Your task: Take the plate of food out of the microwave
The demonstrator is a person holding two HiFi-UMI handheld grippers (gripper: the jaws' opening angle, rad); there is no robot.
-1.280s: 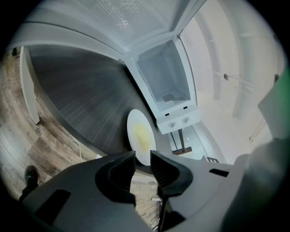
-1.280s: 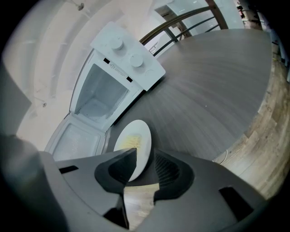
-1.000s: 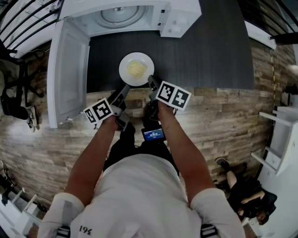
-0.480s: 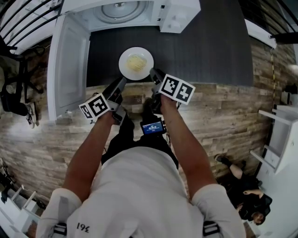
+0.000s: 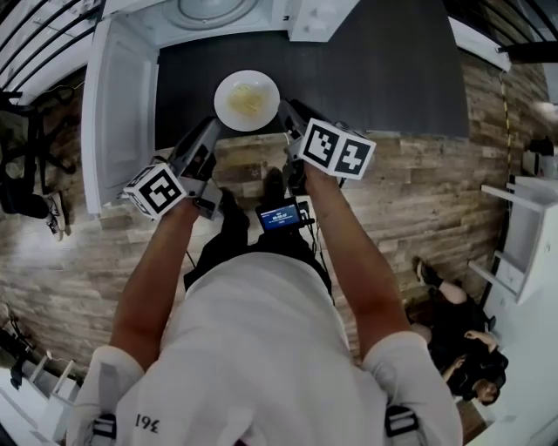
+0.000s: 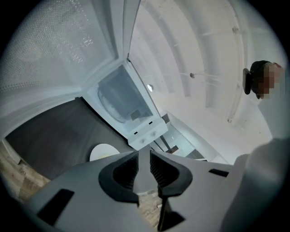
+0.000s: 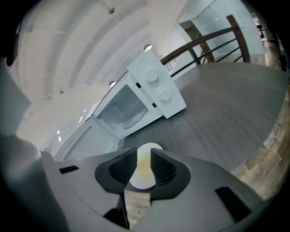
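Observation:
A white plate [image 5: 247, 100] with yellow food lies flat on the dark counter [image 5: 375, 78], in front of the open white microwave [image 5: 218, 13]. My left gripper [image 5: 212, 129] hovers by the plate's near left edge. In the left gripper view its jaws [image 6: 144, 163] stand apart with nothing between them, and the plate [image 6: 102, 152] lies off to their left. My right gripper [image 5: 286, 111] sits at the plate's right edge. In the right gripper view the whole plate [image 7: 143, 176] shows through the gap of its jaws [image 7: 143, 165], a little ahead of them and not gripped.
The microwave door [image 5: 122, 113] stands swung open at the left. The microwave's cavity [image 7: 124, 113] holds only its glass turntable. A small lit screen [image 5: 281, 218] hangs at the person's waist. Another person [image 5: 458, 335] sits on the floor at the right near a white shelf [image 5: 523, 253].
The plate stays flat on the counter. The left gripper has drawn back and to the left of it, the right one stays at its edge, and the head view has shifted.

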